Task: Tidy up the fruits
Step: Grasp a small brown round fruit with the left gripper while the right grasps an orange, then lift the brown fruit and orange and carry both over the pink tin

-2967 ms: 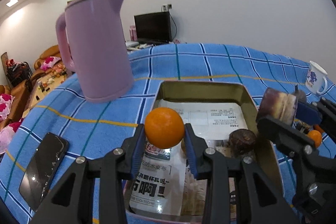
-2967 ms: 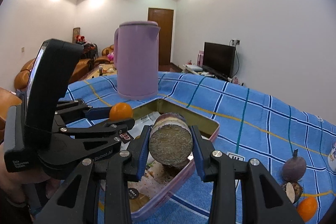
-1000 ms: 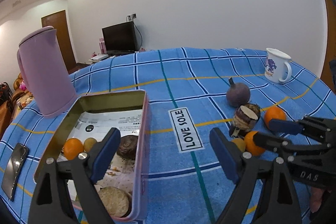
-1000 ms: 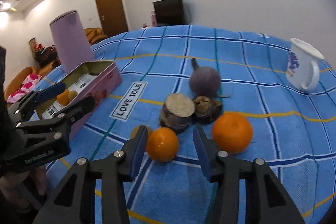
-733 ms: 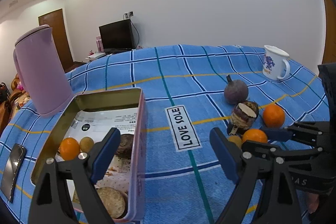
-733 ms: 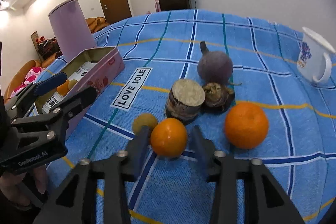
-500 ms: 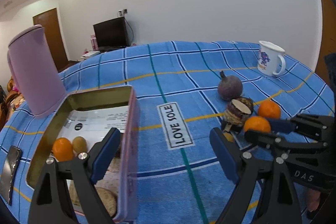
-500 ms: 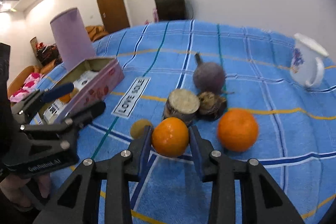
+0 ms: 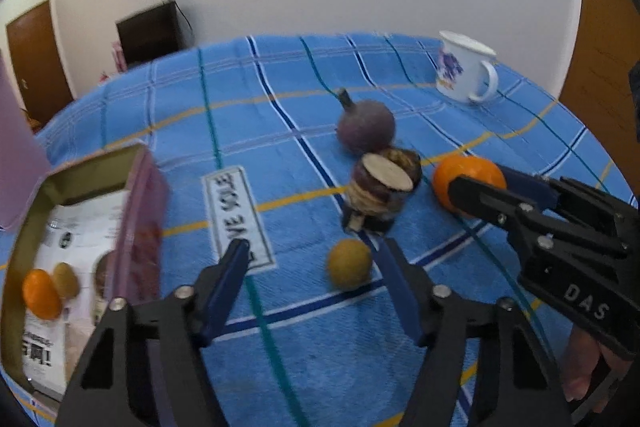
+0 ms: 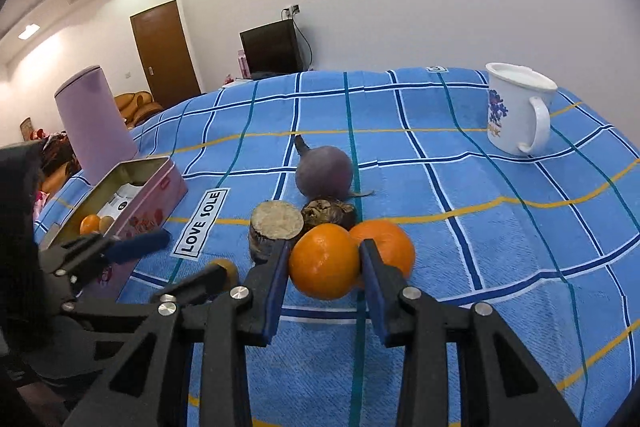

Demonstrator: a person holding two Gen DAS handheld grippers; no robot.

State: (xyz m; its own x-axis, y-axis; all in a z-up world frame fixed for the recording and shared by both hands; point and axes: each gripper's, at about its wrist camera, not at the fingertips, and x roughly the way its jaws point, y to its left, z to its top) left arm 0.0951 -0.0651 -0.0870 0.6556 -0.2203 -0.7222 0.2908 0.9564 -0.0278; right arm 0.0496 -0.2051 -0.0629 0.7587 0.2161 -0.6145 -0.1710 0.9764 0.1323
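Label "LOVE SOLE" (image 10: 200, 222) reads clear on blue checked cloth (image 10: 500, 247). Right gripper (image 10: 323, 269), marked "DAS", clamped on orange (image 10: 324, 261) above the cloth. Left gripper (image 9: 312, 283) closing around small yellow fruit (image 9: 349, 263), pads not touching. Tin (image 10: 160, 183) at left holds fruit.

Right tongs (image 10: 322, 263) now clamp the orange (image 10: 324, 261).
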